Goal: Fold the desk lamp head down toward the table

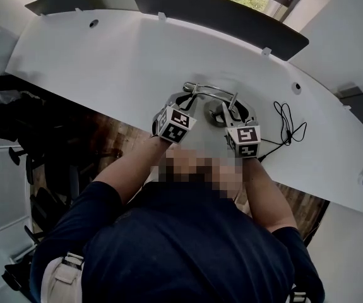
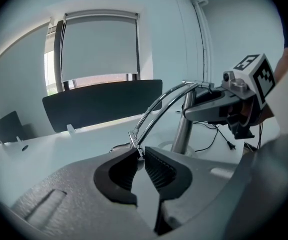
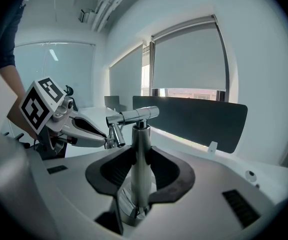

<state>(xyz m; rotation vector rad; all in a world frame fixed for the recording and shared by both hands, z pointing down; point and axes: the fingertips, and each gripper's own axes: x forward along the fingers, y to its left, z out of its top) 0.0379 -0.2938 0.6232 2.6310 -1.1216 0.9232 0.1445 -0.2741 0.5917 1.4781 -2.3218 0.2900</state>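
Observation:
A chrome desk lamp stands on the white desk (image 1: 105,62). Its upright post (image 3: 139,156) rises from a round base (image 1: 217,117), and a thin curved double-rail arm (image 1: 209,91) bends over from the top. My right gripper (image 3: 139,171) is shut on the post, one pad on each side. My left gripper (image 2: 139,154) is shut on the low end of the curved arm (image 2: 156,109), its tips pinching the rails. In the head view the left gripper (image 1: 186,98) is left of the base and the right gripper (image 1: 229,113) just beside it.
A black cable (image 1: 288,126) lies coiled right of the lamp. Dark divider panels (image 1: 219,12) stand along the desk's far edge. The near desk edge (image 1: 105,115) runs under my arms. Dark chairs (image 1: 17,118) sit lower left.

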